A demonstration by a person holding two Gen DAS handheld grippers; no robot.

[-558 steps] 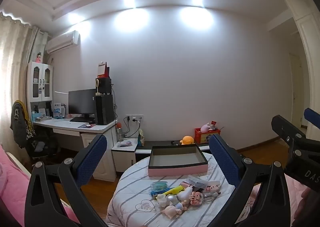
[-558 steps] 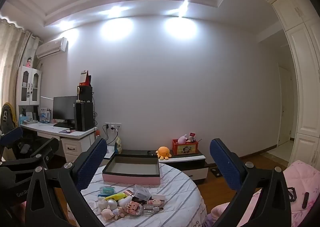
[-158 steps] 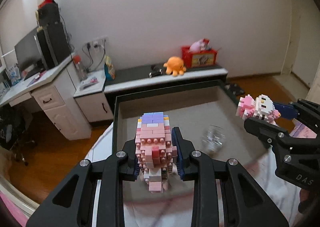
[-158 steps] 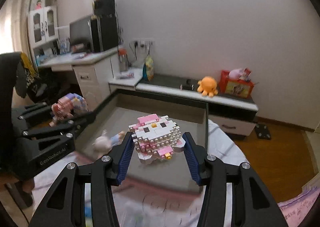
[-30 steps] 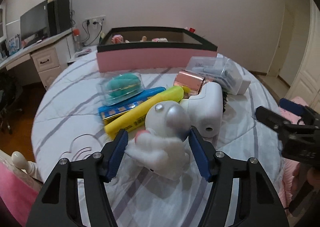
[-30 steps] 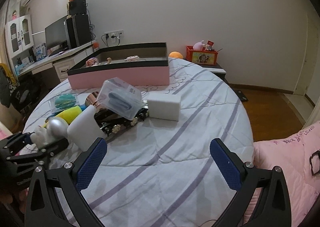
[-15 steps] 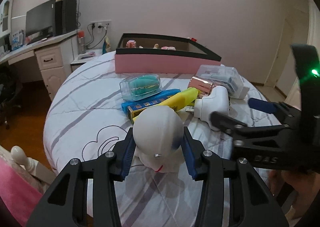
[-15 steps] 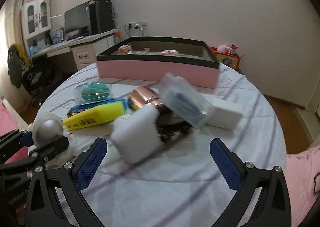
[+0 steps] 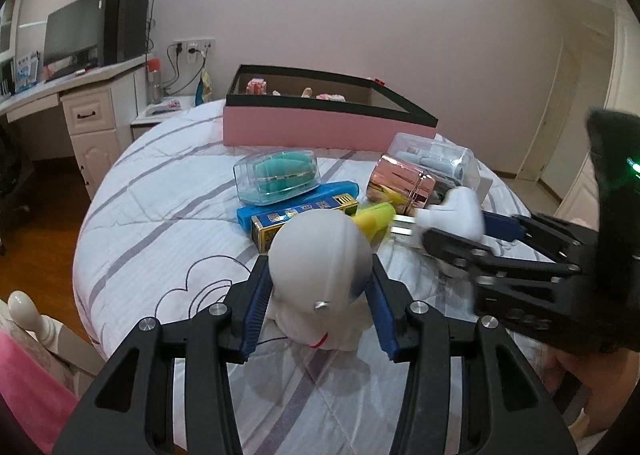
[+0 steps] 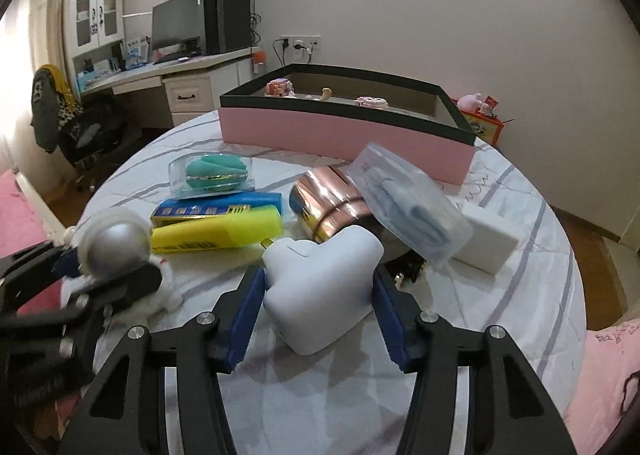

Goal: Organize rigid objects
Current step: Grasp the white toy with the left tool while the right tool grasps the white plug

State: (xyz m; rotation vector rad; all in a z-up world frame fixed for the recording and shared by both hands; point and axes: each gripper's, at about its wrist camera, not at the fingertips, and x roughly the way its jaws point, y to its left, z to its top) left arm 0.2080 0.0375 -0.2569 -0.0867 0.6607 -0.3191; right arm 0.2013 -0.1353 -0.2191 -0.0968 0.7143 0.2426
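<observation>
Now each hand-held gripper clamps its load, left hand-held gripper the astronaut figure, right hand-held gripper the white block, its jaws having just closed in, and the pink box lies straight ahead at the far side of the bed.

A plain pale wall fills the upper middle of the frame. At upper left stand a white desk with a dark monitor and a white glass-door cabinet. Wooden floor shows at lower left, a white door at right.
</observation>
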